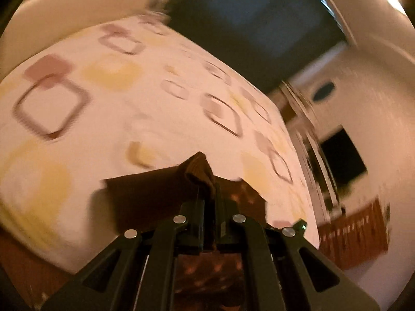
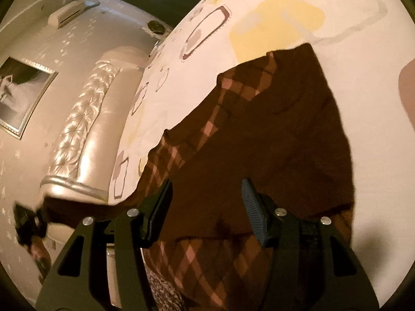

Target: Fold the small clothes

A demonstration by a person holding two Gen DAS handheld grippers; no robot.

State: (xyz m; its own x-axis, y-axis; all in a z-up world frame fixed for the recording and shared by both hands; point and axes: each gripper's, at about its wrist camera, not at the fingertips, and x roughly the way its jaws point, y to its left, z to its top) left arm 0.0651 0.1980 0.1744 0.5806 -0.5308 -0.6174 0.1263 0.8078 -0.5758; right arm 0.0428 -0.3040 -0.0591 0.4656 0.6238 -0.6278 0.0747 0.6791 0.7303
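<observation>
The dark brown knitted garment with a pink-and-tan argyle diamond pattern (image 2: pixel 272 134) lies spread on the bed, on the white bedsheet printed with yellow patches and brown rounded-square outlines (image 2: pixel 350 39). In your right wrist view it fills the middle of the frame, its plain brown part folded over the patterned part. No label, brand or writing can be read on it in either view.

Your left gripper (image 1: pixel 207 194) has its fingers pressed together on a bunched fold of the garment (image 1: pixel 199 171), which stands up just beyond the fingertips above the sheet (image 1: pixel 103 103). That view is blurred.

Your right gripper (image 2: pixel 206 202) hovers over the garment with its fingers spread wide; the ribbed pad of one finger (image 2: pixel 250 207) shows clearly, and nothing sits between them.

Beyond the bed edge in the right view stand a silver tufted headboard (image 2: pixel 85 119), a framed black-and-white picture (image 2: pixel 23 96) on the pale wall, and a white wall air-conditioning unit (image 2: pixel 70 13) higher up. In the left view a dark rectangular screen (image 1: pixel 342 158) hangs on the far wall.
</observation>
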